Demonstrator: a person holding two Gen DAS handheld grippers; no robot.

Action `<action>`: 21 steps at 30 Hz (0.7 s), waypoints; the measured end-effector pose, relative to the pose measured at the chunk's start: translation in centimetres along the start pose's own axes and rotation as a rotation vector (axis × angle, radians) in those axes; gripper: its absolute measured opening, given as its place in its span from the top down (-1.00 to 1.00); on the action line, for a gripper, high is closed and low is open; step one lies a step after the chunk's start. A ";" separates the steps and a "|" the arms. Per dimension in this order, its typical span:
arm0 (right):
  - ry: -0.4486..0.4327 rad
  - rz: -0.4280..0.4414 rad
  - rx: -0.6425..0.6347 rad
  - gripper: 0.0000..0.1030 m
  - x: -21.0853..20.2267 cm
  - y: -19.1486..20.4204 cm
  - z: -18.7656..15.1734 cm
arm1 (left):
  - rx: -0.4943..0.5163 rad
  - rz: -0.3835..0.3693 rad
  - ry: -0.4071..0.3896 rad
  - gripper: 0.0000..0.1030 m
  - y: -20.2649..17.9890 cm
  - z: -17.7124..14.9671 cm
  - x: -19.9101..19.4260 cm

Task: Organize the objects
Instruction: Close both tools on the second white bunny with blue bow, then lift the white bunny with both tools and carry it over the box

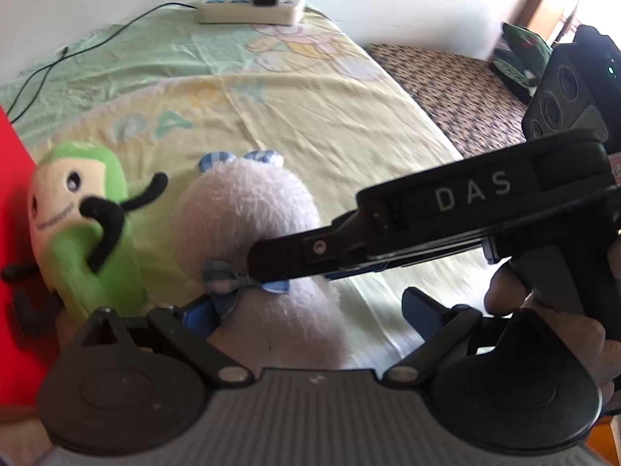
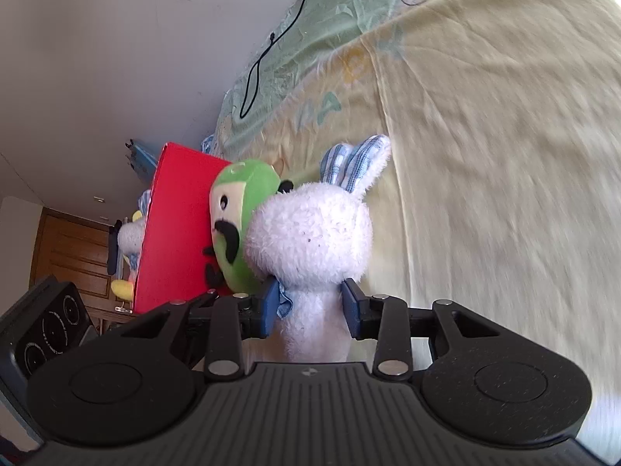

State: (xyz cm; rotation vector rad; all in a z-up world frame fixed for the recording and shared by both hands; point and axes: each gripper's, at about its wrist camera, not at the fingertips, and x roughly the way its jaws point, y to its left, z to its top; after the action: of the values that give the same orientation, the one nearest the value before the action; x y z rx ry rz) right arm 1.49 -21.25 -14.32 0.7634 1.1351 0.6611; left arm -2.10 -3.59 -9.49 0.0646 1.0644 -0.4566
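Note:
A white bunny plush [image 1: 248,209] with blue checked ears and bow lies on the yellow-green bed sheet [image 1: 310,89]. My right gripper [image 2: 310,306] is shut on the bunny plush [image 2: 310,237] at its neck, blue pads pressing both sides. In the left wrist view the right gripper [image 1: 258,264] reaches in from the right onto the bunny's neck. My left gripper [image 1: 310,310] is open, its fingers spread on either side of the bunny's body. A green plush with a black moustache [image 1: 83,225] leans against the red box [image 1: 13,240], touching the bunny's head [image 2: 240,217].
A power strip [image 1: 250,9] with a black charger sits at the bed's far edge, and a black cable [image 1: 77,54] trails over the sheet. A patterned mattress [image 1: 458,93] lies to the right. Another plush [image 2: 130,237] shows behind the red box [image 2: 174,225].

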 end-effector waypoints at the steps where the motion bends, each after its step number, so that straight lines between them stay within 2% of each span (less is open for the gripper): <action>1: 0.000 -0.006 0.002 0.27 -0.3 0.0 -0.5 | 0.003 -0.011 0.005 -0.85 -0.2 -0.4 -0.2; 10: 0.021 -0.048 0.008 0.27 -0.9 1.9 -4.5 | 0.031 -0.064 0.028 -0.85 -1.1 -3.8 -3.1; 15: 0.008 -0.050 -0.006 0.27 -0.3 5.0 -6.2 | 0.086 -0.060 -0.021 -0.85 -0.4 -5.2 -6.3; 21: -0.062 -0.067 -0.058 0.27 0.0 9.7 -8.4 | 0.140 -0.070 -0.096 -0.85 1.5 -6.4 -10.7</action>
State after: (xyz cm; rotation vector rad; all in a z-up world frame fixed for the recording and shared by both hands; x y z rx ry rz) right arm -7.26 -13.94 -8.40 0.6888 1.0760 0.6079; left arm -11.12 3.04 -3.77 0.1283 0.9422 -0.5916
